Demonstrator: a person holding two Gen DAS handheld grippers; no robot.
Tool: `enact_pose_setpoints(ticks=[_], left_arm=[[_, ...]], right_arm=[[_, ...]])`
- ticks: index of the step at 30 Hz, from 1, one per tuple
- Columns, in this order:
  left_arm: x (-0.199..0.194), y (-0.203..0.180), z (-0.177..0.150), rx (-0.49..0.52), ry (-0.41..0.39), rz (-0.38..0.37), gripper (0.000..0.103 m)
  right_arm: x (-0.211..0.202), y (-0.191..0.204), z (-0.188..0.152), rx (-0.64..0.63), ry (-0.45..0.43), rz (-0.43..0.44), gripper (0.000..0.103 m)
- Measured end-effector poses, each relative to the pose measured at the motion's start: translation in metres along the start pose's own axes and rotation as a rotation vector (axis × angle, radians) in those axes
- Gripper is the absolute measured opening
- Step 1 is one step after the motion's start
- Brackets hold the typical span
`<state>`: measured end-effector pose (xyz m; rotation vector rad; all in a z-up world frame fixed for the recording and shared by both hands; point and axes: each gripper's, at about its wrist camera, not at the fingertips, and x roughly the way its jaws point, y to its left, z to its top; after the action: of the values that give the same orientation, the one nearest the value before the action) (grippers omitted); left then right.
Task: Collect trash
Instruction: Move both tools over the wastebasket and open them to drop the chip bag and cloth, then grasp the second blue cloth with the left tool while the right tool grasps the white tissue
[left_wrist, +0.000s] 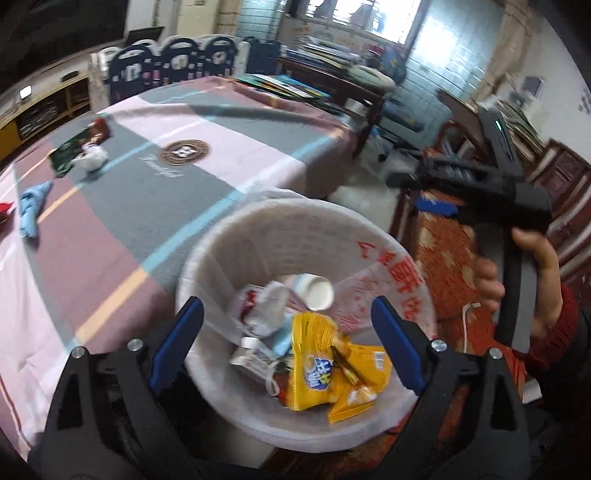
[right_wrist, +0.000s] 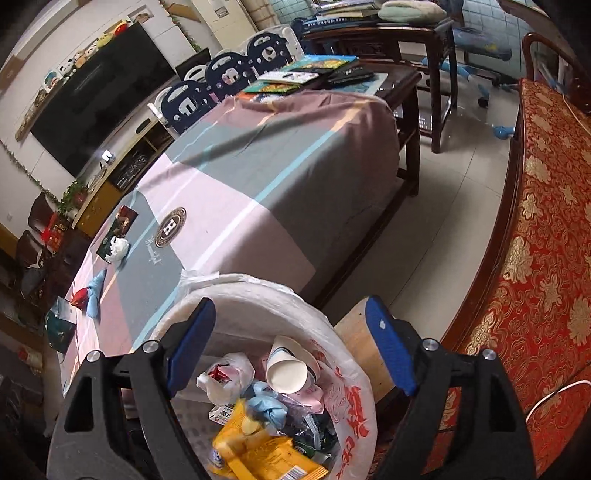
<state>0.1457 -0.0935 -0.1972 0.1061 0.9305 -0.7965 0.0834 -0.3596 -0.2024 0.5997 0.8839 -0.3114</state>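
A white trash bin lined with a plastic bag stands beside the table; it also shows in the right wrist view. Inside lie a yellow snack wrapper, a paper cup and crumpled wrappers. My left gripper is open and empty above the bin. My right gripper is open and empty above the bin too; its body shows in the left wrist view. On the table remain a blue glove, a white crumpled tissue, a green wrapper and a red scrap.
The table is covered by a pink and grey cloth. A red patterned sofa is on the right. Books lie at the table's far end. A wooden stool stands by the bin.
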Motion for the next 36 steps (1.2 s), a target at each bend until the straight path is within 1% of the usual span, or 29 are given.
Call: enact_pose_setpoints(ticks=[1, 3, 6, 8, 10, 11, 13, 15, 17, 20, 22, 23, 24, 25, 27, 30, 33, 35, 36], left_arm=[[-0.003, 0.015, 0.003, -0.038, -0.013, 0.009, 0.094], [-0.012, 0.054, 0.009, -0.139, -0.052, 0.058, 0.094], [-0.024, 0.121, 0.019, -0.305, -0.088, 0.193, 0.094], [-0.031, 0.173, 0.028, -0.398, -0.117, 0.288, 0.091], [-0.031, 0.215, 0.044, -0.458, -0.126, 0.359, 0.082], [-0.029, 0.232, 0.053, -0.478, -0.115, 0.394, 0.080], [-0.019, 0.260, 0.070, -0.485, -0.097, 0.443, 0.075], [-0.005, 0.277, 0.084, -0.473, -0.073, 0.466, 0.073], [0.016, 0.289, 0.092, -0.456, -0.016, 0.473, 0.069], [0.045, 0.305, 0.094, -0.472, 0.065, 0.467, 0.054], [0.057, 0.316, 0.090, -0.508, 0.077, 0.486, 0.028], [0.058, 0.321, 0.086, -0.527, 0.072, 0.477, 0.022], [0.055, 0.322, 0.082, -0.539, 0.066, 0.462, 0.008], [0.051, 0.322, 0.079, -0.550, 0.051, 0.453, 0.004], [0.031, 0.316, 0.070, -0.562, 0.006, 0.432, 0.004], [-0.003, 0.291, 0.046, -0.545, -0.024, 0.397, 0.004], [-0.032, 0.268, 0.017, -0.512, -0.030, 0.412, 0.004], [-0.049, 0.263, -0.003, -0.523, -0.037, 0.432, 0.004], [-0.057, 0.264, -0.011, -0.547, -0.050, 0.428, 0.004]], right_arm=[[0.005, 0.002, -0.002, -0.001, 0.009, -0.001, 0.082], [0.013, 0.005, -0.004, -0.009, 0.028, 0.000, 0.082], [0.023, 0.010, -0.006, -0.022, 0.052, 0.004, 0.082], [0.029, 0.015, -0.005, -0.023, 0.060, 0.009, 0.082], [0.033, 0.020, -0.004, -0.027, 0.060, 0.012, 0.082], [0.035, 0.024, -0.003, -0.033, 0.058, 0.011, 0.082], [0.037, 0.029, 0.000, -0.042, 0.054, 0.006, 0.082], [0.040, 0.034, 0.002, -0.046, 0.052, 0.004, 0.082], [0.043, 0.040, 0.006, -0.058, 0.054, 0.003, 0.082], [0.047, 0.050, 0.011, -0.081, 0.046, 0.003, 0.082], [0.048, 0.058, 0.014, -0.094, 0.039, 0.024, 0.082], [0.050, 0.064, 0.015, -0.101, 0.039, 0.043, 0.082], [0.053, 0.070, 0.017, -0.111, 0.045, 0.055, 0.082], [0.057, 0.078, 0.018, -0.125, 0.054, 0.065, 0.082], [0.065, 0.098, 0.023, -0.149, 0.068, 0.094, 0.082], [0.082, 0.136, 0.031, -0.203, 0.098, 0.150, 0.082], [0.106, 0.189, 0.039, -0.304, 0.097, 0.194, 0.082], [0.126, 0.228, 0.044, -0.379, 0.092, 0.225, 0.082], [0.137, 0.250, 0.045, -0.418, 0.094, 0.232, 0.082]])
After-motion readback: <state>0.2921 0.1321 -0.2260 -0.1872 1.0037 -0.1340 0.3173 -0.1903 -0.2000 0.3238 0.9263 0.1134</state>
